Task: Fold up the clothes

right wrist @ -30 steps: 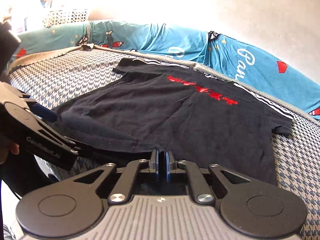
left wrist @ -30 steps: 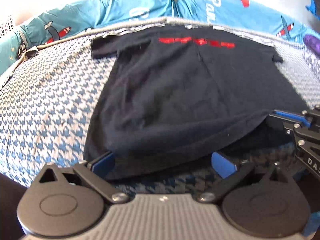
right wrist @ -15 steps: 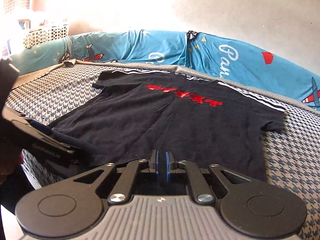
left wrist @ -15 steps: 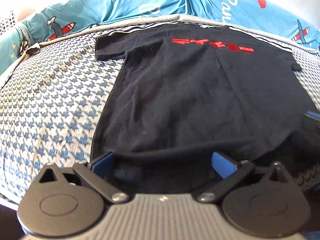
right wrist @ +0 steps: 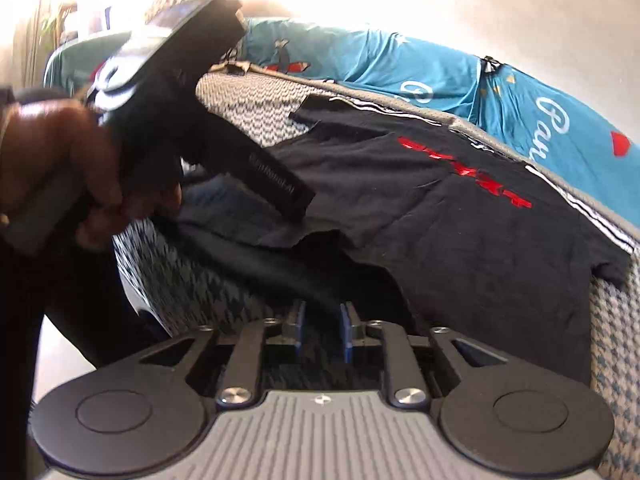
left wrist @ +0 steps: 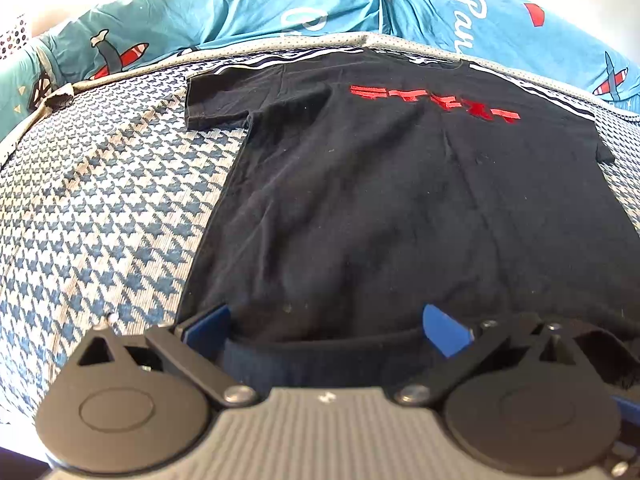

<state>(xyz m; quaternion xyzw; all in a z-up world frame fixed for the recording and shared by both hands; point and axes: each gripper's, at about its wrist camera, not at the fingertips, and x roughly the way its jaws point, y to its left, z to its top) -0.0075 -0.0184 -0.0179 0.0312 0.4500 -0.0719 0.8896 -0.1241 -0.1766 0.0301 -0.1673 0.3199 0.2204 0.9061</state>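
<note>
A black T-shirt with a red print lies spread on the houndstooth bed cover, collar at the far side. My left gripper is open wide at the near hem, which lies loose between its blue pads. In the right wrist view the T-shirt is rumpled along its near hem. My right gripper sits at that hem with its jaws opening; a narrow gap shows between the pads, with dark cloth in it that they do not press. A hand holds the left gripper's body above the shirt's left side.
Teal bedding with plane prints runs along the far side of the bed against a pale wall. The bed's near edge drops away just below both grippers. A person's dark clothing fills the lower left of the right wrist view.
The right gripper's jaws have parted after being shut on the hem, and its view has swung left and rolled. The raised hem has come down onto the bed. The left gripper moved closer along it.
</note>
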